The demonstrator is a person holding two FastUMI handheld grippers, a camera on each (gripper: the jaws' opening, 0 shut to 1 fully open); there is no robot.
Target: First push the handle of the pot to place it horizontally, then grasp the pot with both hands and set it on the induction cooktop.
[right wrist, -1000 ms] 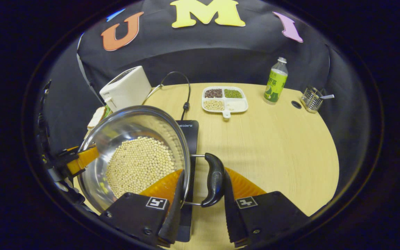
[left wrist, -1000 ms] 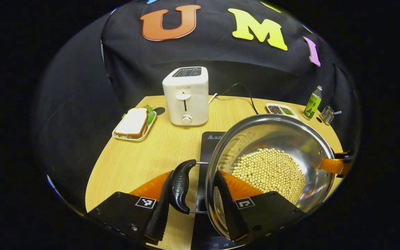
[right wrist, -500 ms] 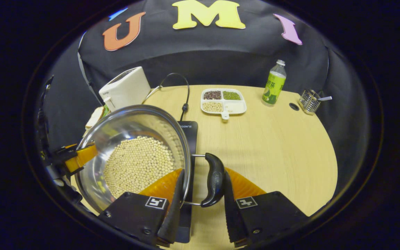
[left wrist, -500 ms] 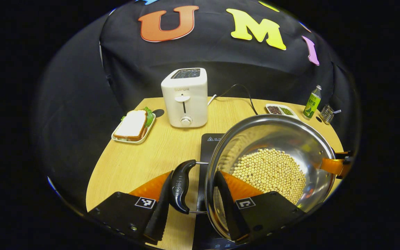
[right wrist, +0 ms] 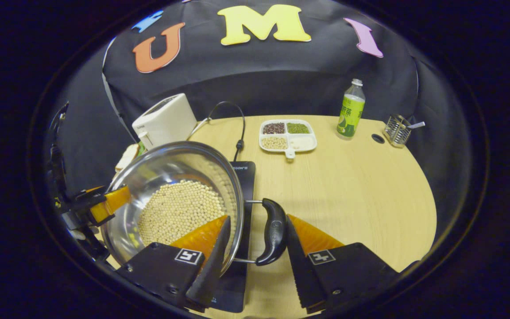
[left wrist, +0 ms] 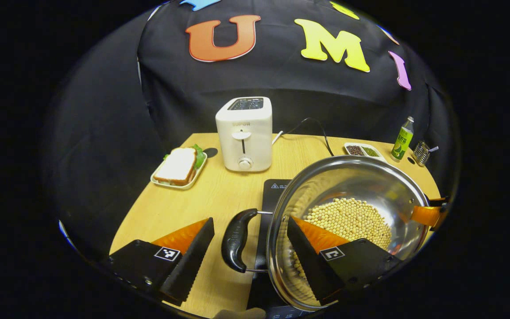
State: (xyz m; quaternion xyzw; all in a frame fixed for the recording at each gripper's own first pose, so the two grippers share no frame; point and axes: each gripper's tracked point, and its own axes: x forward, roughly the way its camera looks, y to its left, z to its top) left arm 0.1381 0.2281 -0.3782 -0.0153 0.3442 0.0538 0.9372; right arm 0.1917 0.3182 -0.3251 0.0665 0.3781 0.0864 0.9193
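Pot point(left wrist: 352, 177), stainless, part-filled with pale beans point(left wrist: 348, 219); we log it sitting on the black induction cooktop point(left wrist: 277, 188), near the front edge of the wooden bench point(left wrist: 219, 195). Its two black side handles lie level. In the left gripper view we see the left gripper point(left wrist: 250, 257) open, jaws spread wide: one finger stands clear to the outside of the near handle point(left wrist: 236, 239), the other reaches over the rim into the pot, neither pressing the handle. In the right gripper view we see the right gripper point(right wrist: 253, 261) likewise parted about the opposite handle point(right wrist: 274, 230); the outer finger lies just beside the handle, and we cannot tell whether it touches. The inner finger is inside the rim.

Other items on the bench, as we note them in the right gripper view:
- white toaster point(right wrist: 166, 119), its cord point(right wrist: 237, 128) trailing toward the cooktop;
- divided dish of grains point(right wrist: 287, 135);
- green bottle point(right wrist: 350, 110);
- wire holder point(right wrist: 397, 129).

In the left gripper view: sandwich on a small tray point(left wrist: 179, 166), beside the toaster.
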